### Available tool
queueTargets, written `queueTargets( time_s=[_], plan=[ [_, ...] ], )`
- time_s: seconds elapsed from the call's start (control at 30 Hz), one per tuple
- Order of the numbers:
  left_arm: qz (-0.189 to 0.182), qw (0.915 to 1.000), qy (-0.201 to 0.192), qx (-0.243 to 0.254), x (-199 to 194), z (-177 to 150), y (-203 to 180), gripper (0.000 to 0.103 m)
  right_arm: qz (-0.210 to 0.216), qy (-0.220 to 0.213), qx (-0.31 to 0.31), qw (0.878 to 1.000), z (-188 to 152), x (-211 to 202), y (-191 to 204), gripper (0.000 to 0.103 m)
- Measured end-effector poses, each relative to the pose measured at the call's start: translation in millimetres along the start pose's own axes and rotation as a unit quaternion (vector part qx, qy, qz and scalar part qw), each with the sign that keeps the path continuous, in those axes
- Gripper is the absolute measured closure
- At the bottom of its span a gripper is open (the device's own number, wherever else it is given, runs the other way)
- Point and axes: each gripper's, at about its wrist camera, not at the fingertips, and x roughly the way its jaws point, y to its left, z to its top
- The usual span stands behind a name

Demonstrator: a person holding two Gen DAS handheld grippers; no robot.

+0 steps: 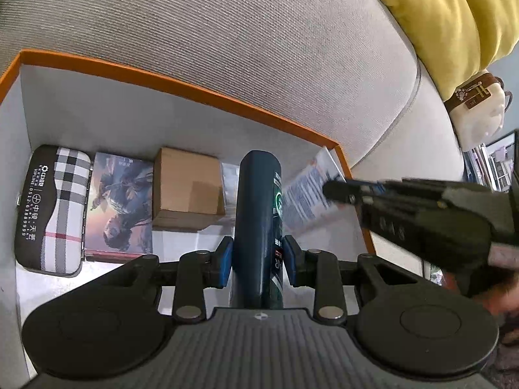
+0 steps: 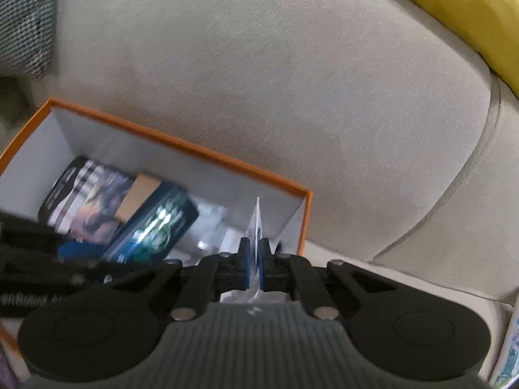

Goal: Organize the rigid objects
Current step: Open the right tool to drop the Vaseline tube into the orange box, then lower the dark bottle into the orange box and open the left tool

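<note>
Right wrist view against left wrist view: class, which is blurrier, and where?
Right wrist view: smeared throughout, the dark can most. Left wrist view: sharp on the plaid case and cardboard box; only the right tongs and their leaflet streak.

A dark can lies lengthwise over the orange-rimmed box; a thin white packet, blurred, probably printed card, stands on edge beside it.

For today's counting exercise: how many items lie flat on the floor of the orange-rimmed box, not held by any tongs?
3, in a row: plaid case at the left end, picture card beside it, brown carton next. Something clear lies behind the bottle, so more may be hidden.
</note>
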Motion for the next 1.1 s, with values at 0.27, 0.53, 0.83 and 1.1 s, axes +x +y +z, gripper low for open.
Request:
queueTargets(
  time_s=[0.27, 0.53, 0.83, 1.1],
  plan=[
    [0.009, 0.9999, 0.010, 0.004, 12.0, 1.2, -9.6, 0.067, 0.045, -0.017, 0.061, 0.997, 1.9, 15.3, -23.3, 0.099],
    [0.009, 0.9990, 0.037, -0.024, 21.1, -6.1, -18.1, 0.067, 0.056, -0.067, 0.061, 0.994, -10.0, -14.3, -31.6, 0.085],
    [-0.001, 0.9895, 0.084, -0.117, 48.8, -16.0, -20.4, 0.067, 0.021, -0.129, 0.093, 0.987, -48.7, -48.3, -42.9, 0.085],
    [0.028, 0.9819, 0.109, -0.152, 84.2, -20.3, -36.4, 0.067, 0.019, -0.136, 0.107, 0.985, -63.6, -53.5, -51.1, 0.085]
  ],
)
